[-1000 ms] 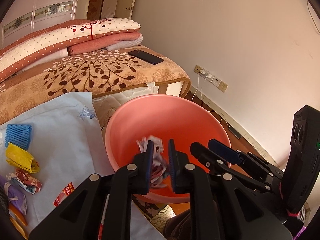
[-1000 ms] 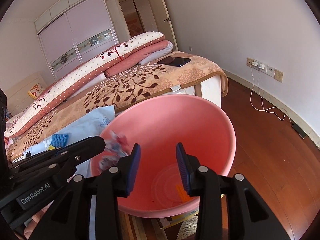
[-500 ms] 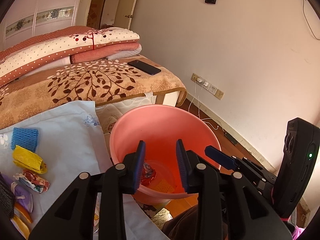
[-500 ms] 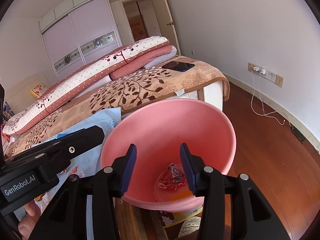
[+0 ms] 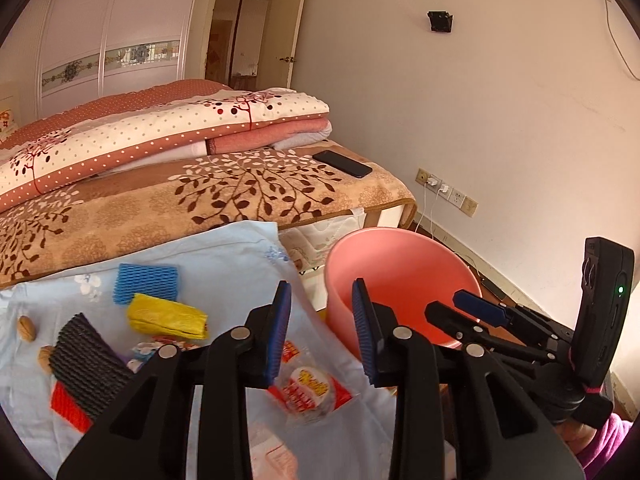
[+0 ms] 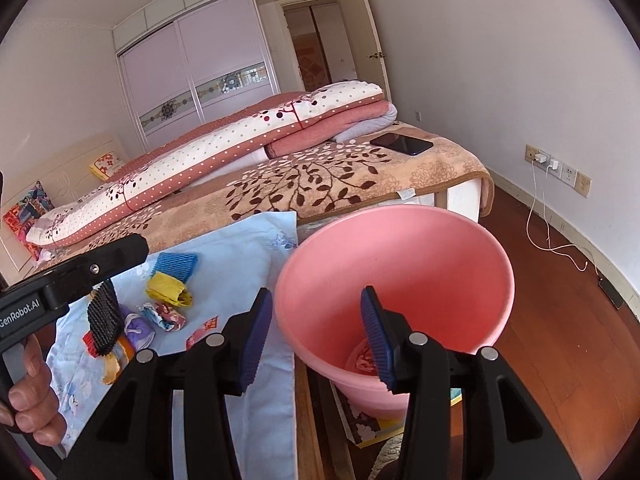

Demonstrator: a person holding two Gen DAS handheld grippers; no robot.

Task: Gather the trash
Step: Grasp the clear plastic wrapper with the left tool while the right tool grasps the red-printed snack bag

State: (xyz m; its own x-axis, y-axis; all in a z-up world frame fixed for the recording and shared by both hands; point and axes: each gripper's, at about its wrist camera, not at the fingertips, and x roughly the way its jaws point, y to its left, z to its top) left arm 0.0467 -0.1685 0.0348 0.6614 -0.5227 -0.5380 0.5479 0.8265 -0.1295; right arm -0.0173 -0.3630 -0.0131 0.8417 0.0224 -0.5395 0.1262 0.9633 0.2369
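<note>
Left gripper (image 5: pixel 322 320) jaws apart, nothing between the pads, above the light blue cloth (image 5: pixel 224 256). Right gripper (image 6: pixel 316 332) likewise parted and empty, straddling the near rim of the pink bucket (image 6: pixel 400 240). One crumpled wrapper (image 6: pixel 362 360) lies at the bucket bottom. Yellow wrapper (image 5: pixel 166 316), blue foam net (image 5: pixel 146 282) and red snack packet (image 5: pixel 310 390) lie on the cloth.

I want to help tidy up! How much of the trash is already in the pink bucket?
Done: one crumpled patterned wrapper lies at the bottom of the pink plastic bucket. In hand: nothing; the left gripper and right gripper are both open and empty. Left: the blue foam net, yellow crumpled bag, red-and-white snack packet and other scraps on the light blue cloth.
</note>
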